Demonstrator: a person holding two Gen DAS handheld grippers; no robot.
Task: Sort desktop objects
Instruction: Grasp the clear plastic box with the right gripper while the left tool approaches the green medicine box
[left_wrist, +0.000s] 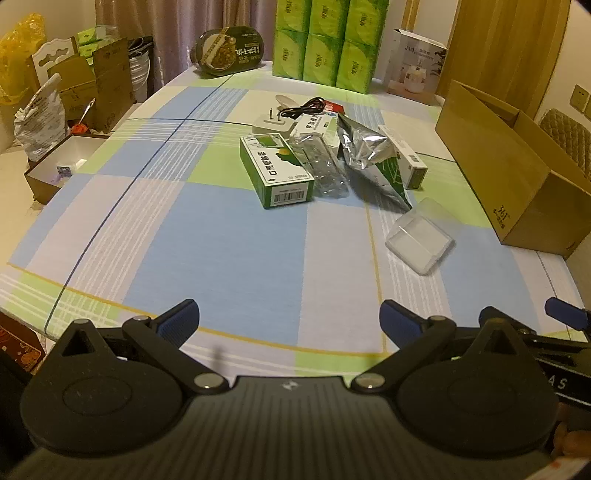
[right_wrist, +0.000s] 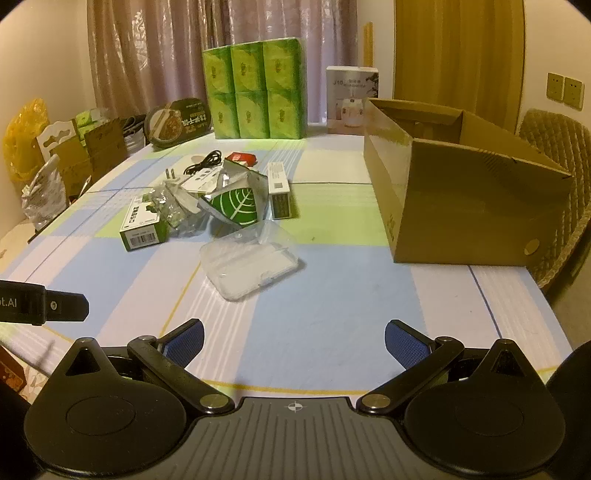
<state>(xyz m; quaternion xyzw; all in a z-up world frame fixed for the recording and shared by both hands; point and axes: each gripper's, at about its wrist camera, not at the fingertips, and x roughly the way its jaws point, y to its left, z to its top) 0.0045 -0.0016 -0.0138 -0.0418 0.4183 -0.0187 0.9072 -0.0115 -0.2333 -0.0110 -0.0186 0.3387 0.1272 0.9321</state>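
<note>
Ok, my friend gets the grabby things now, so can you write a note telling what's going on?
Left gripper: jaws open, holding nothing, low over the checked tablecloth.
Right gripper: jaws open, holding nothing.
Pile mid-table: green-and-white carton, silver foil pouch with green leaf print, white plug adapter, black cable, slim white box, crinkled clear wrapper.
Clear plastic case lies nearest, in front of the pile.
Open brown cardboard box stands to the right.
Done: nothing visibly sorted.
Left: everything.

Worktop cloth (left_wrist: 229, 236): blue/green/white plaid. Carton (right_wrist: 454, 206) plain brown. Medicine box (left_wrist: 275, 170) green-white, barcode. Pouch (right_wrist: 236, 206) silver, green leaf print.
</note>
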